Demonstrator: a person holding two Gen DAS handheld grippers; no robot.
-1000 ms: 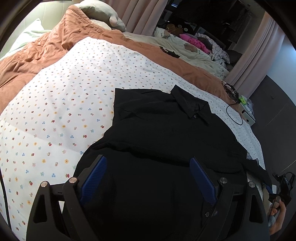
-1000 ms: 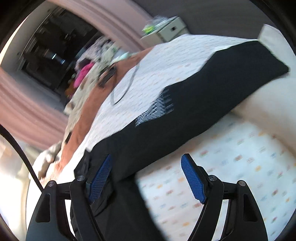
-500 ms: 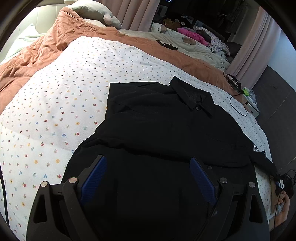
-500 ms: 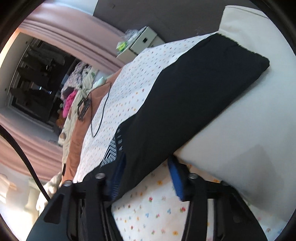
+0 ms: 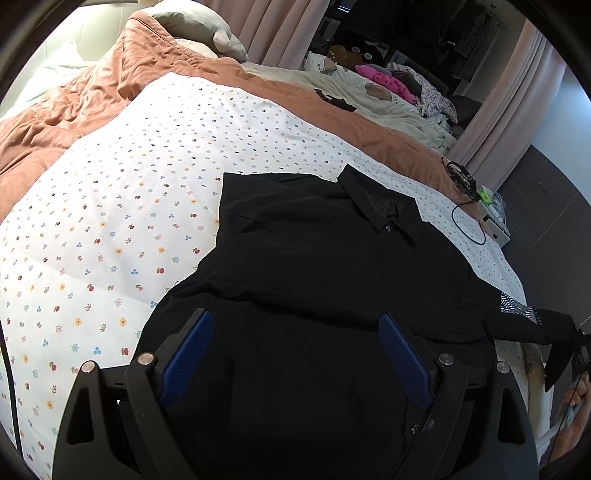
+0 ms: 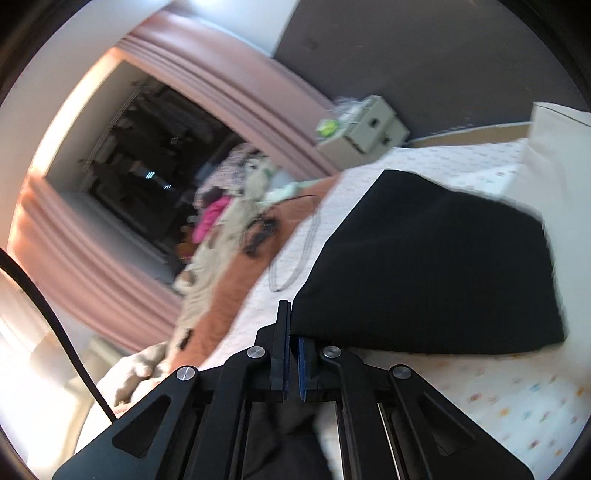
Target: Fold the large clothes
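A black collared shirt point(image 5: 332, 266) lies spread on the flowered white sheet point(image 5: 110, 221), collar toward the far side. My left gripper point(image 5: 295, 350) is open and empty, hovering over the shirt's lower body. My right gripper point(image 6: 291, 347) is shut on the black sleeve point(image 6: 424, 266) and holds it lifted off the bed; in the left wrist view the sleeve point(image 5: 532, 325) stretches out to the right edge, where the right gripper is mostly hidden.
An orange-brown duvet point(image 5: 92, 85) and grey pillow point(image 5: 199, 26) lie at the back. A black cable point(image 5: 469, 225) and a small white box point(image 5: 495, 225) sit near the bed's right corner. Clothes are piled by the pink curtains point(image 5: 498, 92).
My right gripper closed on the sleeve and lifted it, swinging its view up. My left gripper stayed open, drifting slightly over the shirt.
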